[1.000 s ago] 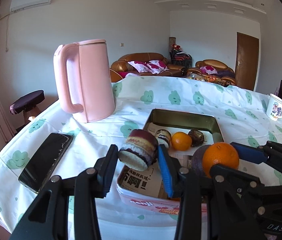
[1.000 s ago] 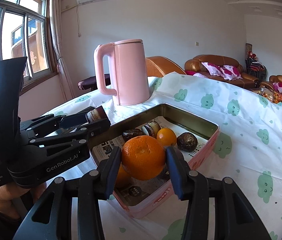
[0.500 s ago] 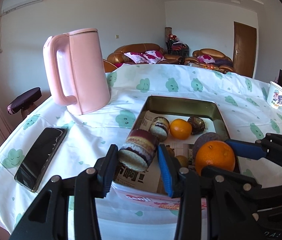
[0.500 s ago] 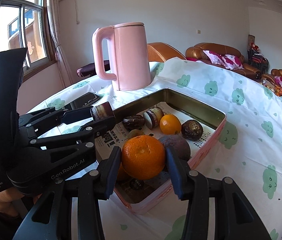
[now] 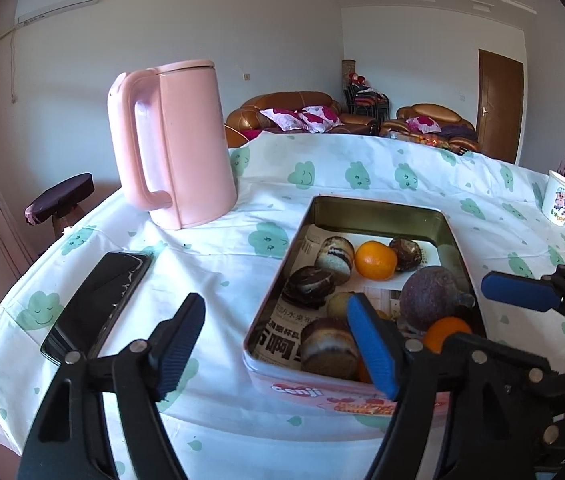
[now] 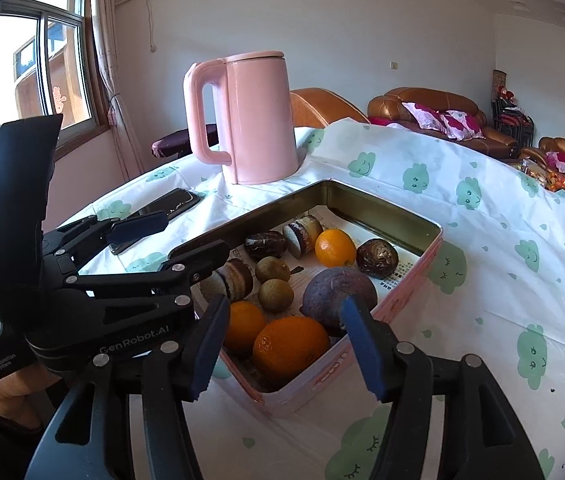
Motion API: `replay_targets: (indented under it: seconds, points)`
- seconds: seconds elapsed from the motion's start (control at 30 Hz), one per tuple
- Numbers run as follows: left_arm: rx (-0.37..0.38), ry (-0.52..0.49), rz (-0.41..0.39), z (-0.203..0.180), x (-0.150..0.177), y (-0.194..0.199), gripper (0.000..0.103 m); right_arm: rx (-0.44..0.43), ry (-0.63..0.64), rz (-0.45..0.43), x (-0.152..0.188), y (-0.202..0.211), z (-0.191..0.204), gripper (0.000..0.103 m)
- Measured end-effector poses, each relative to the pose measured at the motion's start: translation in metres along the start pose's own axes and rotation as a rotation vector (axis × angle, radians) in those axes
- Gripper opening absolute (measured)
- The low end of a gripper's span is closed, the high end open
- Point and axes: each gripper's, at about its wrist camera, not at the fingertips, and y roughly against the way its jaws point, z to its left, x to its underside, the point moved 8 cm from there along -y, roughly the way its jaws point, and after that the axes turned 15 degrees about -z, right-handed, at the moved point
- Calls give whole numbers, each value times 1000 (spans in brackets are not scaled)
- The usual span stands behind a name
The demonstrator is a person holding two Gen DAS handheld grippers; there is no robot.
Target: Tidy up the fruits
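Both grippers hover over the near end of the tin [image 6: 422,256], where the fruit is being gathered. The right gripper [image 6: 282,344] has its jaws opening, nothing pinched; an orange [image 6: 288,344] lies in the tin between them. The left gripper [image 5: 278,332] is opening too, empty, a cake [image 5: 328,348] at its 3 o'clock. The kettle [image 5: 178,140] stands at 11 o'clock, clear of the work.

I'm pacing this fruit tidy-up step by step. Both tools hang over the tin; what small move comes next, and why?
Probably lift both tools straight up and back. The right tool is opening with the big orange already resting in the tin, and the left tool is opening beside the layered cake, which lies inside too. Neither grips anything.
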Motion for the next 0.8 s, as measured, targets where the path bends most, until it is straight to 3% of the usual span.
replay_targets:
  seconds: [0.1, 0.23, 0.8]
  points:
    - [0, 21, -21, 4, -5, 6, 81, 31, 14, -37, -9, 9, -3, 64]
    - [-6, 40, -42, 7, -8, 15, 94, 70, 38, -55, -15, 16, -7, 69]
    - [26, 57, -90, -15, -21, 34, 94, 131, 59, -140, -25, 51, -16, 70]
